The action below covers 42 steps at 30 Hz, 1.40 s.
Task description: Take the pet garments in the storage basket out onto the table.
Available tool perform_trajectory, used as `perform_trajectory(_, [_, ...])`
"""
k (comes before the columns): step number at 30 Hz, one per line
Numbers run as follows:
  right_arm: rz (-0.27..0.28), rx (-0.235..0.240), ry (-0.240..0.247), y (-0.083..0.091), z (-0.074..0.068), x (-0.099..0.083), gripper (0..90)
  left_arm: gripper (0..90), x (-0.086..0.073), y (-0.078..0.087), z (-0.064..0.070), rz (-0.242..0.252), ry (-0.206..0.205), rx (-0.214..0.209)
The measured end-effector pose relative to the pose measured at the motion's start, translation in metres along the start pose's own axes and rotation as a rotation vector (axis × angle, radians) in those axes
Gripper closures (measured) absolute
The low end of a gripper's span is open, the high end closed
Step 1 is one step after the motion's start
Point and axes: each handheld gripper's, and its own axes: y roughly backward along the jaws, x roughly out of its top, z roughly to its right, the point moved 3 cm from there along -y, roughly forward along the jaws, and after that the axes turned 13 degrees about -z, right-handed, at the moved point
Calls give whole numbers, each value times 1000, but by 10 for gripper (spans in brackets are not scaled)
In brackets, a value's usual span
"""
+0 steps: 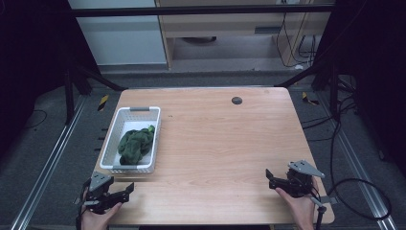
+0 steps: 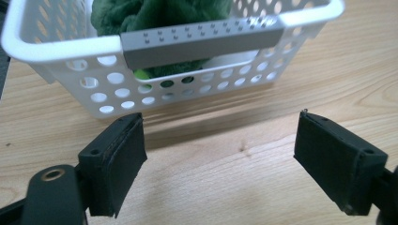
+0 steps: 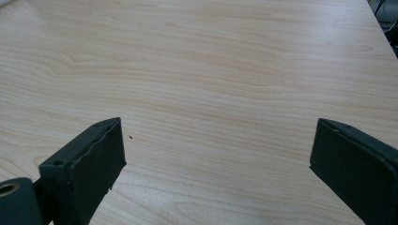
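We start with the light wooden square table [image 1: 210, 143], bare across most of its top save a small dark round plug [image 1: 236, 100] near twelve o'clock; at about nine o'clock on it stands the white perforated plastic basket [image 1: 111, 139] with grey handle bars, and inside it lies the crumpled dark green cloth [image 1: 136, 145], bunched toward the near end and touching the basket's floor; in the left gripper view the cloth [image 2: 155, 11] rises behind the near grey handle [image 2: 202, 41]. Our left gripper [image 1: 125, 190] sits at seven o'clock, just short of the basket's near wall, jaws spread wide and holding nothing; our right gripper [image 1: 269, 177] waits at five o'clock, well apart from the basket, jaws likewise wide over bare wood. We judge the work to be at its opening step, the approach; the next move calls for the left gripper to rise over the rim, dip into the cloth and pinch a fold.
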Motion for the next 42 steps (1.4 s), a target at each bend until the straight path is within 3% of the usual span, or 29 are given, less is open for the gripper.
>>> perform_trajectory(3, [6,23,-4,1,-2,0,12,163,1,7,0,22,20,-5])
perform_trajectory(8, [4,0,16,2,-6,-1,27,169,4,17,-2,66,51,-8])
perform_trajectory(14, [20,0,30,4,-12,-1,70,173,10,27,-5,113,56,-10])
perform_trajectory(21, [14,7,51,1,-14,1,78,169,21,29,-4,118,50,-14])
perform_trajectory(28, [14,5,40,2,-11,1,82,159,46,32,-3,122,19,-19])
perform_trajectory(42, [9,0,30,2,-9,3,82,158,80,36,-14,149,42,-29])
